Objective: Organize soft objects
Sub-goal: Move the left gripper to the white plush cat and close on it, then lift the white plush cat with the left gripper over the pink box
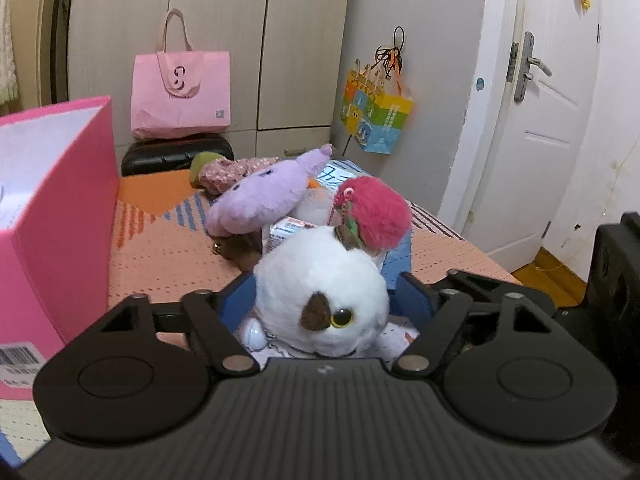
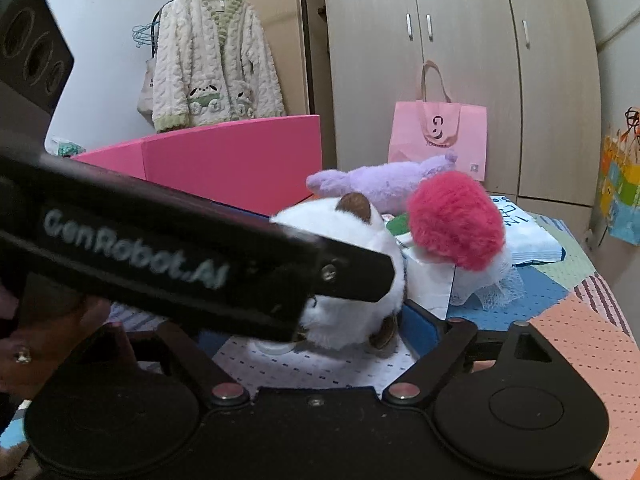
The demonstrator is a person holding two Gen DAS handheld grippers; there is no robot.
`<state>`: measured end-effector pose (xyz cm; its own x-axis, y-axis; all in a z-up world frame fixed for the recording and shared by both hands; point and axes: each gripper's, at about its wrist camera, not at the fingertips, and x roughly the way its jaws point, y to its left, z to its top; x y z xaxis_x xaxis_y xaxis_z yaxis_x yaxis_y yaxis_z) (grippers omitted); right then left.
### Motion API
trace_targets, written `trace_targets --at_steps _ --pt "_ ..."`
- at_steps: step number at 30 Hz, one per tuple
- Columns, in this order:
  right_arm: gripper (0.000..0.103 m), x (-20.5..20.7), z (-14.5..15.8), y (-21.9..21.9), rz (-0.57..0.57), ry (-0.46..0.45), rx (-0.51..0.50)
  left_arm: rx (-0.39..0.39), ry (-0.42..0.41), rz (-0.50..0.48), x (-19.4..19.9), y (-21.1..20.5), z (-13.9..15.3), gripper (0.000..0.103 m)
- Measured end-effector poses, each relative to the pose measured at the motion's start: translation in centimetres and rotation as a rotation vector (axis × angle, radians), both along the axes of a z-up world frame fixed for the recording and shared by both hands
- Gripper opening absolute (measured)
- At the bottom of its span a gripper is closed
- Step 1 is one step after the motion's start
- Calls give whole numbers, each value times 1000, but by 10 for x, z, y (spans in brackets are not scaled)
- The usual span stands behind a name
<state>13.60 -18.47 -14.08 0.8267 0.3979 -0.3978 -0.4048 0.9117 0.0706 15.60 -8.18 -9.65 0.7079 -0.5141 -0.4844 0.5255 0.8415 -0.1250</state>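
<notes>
A white plush cat [image 1: 320,280] with brown patches and a yellow eye sits between the blue fingers of my left gripper [image 1: 320,292], which press its sides. The cat also shows in the right wrist view [image 2: 348,240], with the left gripper's black body [image 2: 200,256] across it. A pink pompom [image 1: 380,212] lies just behind the cat, and shows too in the right view [image 2: 456,220]. A purple plush [image 1: 264,196] lies farther back. My right gripper [image 2: 320,320] is open, just short of the cat. A pink box [image 1: 52,208] stands open at the left.
A patterned orange and blue cloth [image 1: 168,240] covers the table. A white printed bag [image 2: 532,236] and small carton [image 1: 288,232] lie among the toys. A pink tote [image 1: 180,92] sits on a black stool [image 1: 176,152]. Wardrobes and a white door [image 1: 548,120] stand behind.
</notes>
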Motion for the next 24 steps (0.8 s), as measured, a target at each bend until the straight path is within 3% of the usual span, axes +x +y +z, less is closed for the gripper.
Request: trace_targets --at_steps 5,12,24 --pt "81 -1 0 5 -12 -37 -28 42 24 45 2 -6 -5 66" --pt "64 -3 -2 1 -73 -49 15 40 13 57 -4 -7 -6 65" --pt "62 -17 7 11 -37 -29 15 54 50 83 -22 3 5 65"
